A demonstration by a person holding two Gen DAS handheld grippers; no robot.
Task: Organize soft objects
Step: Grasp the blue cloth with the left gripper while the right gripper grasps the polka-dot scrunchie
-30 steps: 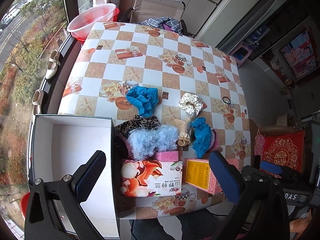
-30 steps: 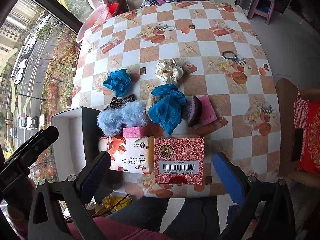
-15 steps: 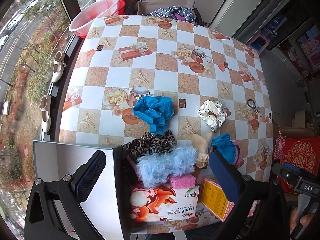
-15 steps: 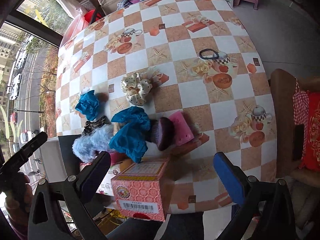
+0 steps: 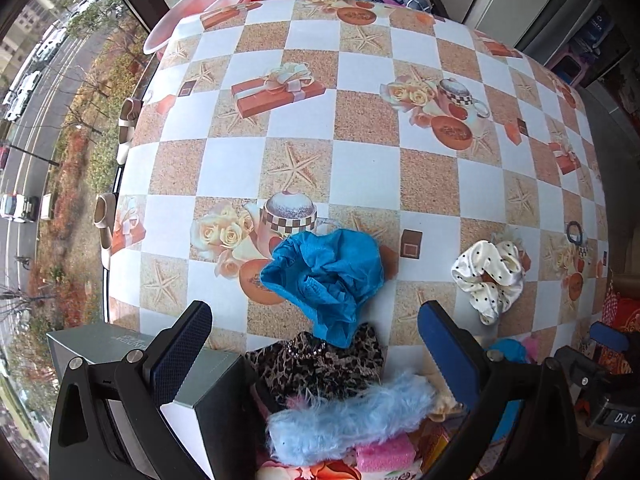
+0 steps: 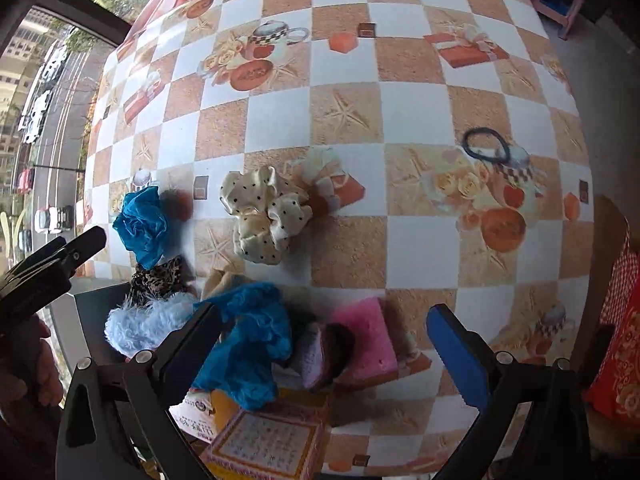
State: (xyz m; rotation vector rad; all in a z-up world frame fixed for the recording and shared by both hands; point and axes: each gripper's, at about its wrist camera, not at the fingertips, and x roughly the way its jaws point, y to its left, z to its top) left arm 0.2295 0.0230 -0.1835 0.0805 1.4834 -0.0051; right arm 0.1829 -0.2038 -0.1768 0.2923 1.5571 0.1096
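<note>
Jaws of left gripper (image 5: pixel 312 344) spread wide, empty, framing crumpled bright-blue cloth (image 5: pixel 324 276) at lower centre, probably the next pick. Right gripper (image 6: pixel 320 340) equally wide, empty, over the heap: fuzzy light-blue scrunchie (image 6: pixel 148 324), pink sponge (image 6: pixel 368 340). Grey open-top box (image 5: pixel 132 360) waits lower left.

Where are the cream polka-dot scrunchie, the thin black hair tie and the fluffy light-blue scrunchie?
cream polka-dot scrunchie (image 6: pixel 266 212), right wrist view, middle folds
thin black hair tie (image 6: pixel 468 148), right wrist view, left edge
fluffy light-blue scrunchie (image 5: pixel 344 420), left wrist view, fur centre

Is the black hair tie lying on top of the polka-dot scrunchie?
No, the black hair tie lies alone on the tablecloth, well apart from the polka-dot scrunchie.
</note>
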